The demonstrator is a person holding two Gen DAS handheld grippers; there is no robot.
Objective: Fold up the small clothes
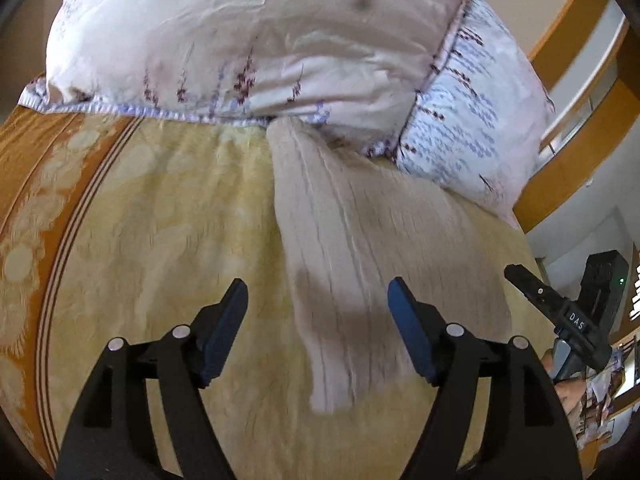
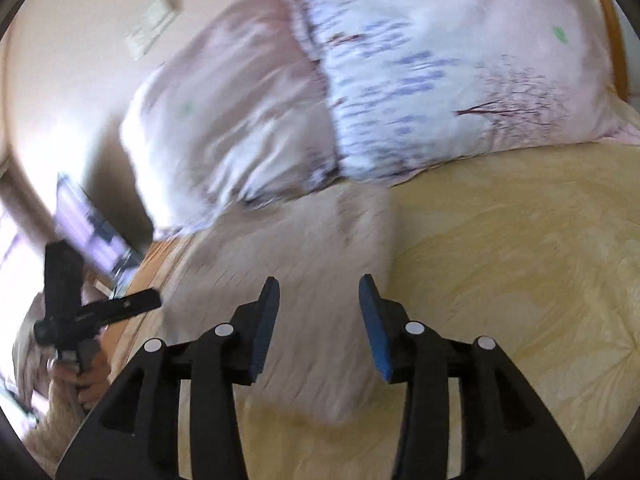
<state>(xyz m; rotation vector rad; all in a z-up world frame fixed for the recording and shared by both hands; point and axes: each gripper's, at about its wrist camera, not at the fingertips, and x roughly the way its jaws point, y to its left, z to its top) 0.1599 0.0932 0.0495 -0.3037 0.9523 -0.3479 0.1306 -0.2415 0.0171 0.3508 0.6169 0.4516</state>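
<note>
Left gripper [image 1: 318,324]: hovering above the bed, black arms splayed, blue-padded fingers [image 1: 226,328] standing wide apart, gripping nothing.

Left gripper from the right wrist view [image 2: 120,306]: showing at the left edge beyond the bed's side, tilted, held up by a bare hand [image 2: 86,376] wrapping its handle; spread of its jaws not readable there.

Right gripper [image 2: 318,326]: pointing forward and down over the cloth, blue-padded fingers [image 2: 376,332] set well apart, clamping nothing.

Right gripper from the left wrist view [image 1: 560,308]: appearing side-on at the right edge, off past the cloth's right side; only one black finger showing clearly.

Beige ribbed knit garment [image 1: 360,240]: lying flat on the bed, far end touching the pillows, near end reaching between the left gripper's fingers; in the right wrist view [image 2: 304,272] sitting under and ahead of the right gripper, blurred.

Pale yellow patterned bedspread with orange border [image 1: 160,220]: lying under the garment.

Pink and white floral pillows [image 1: 260,40]: resting at the far end, side by side, touching.
</note>
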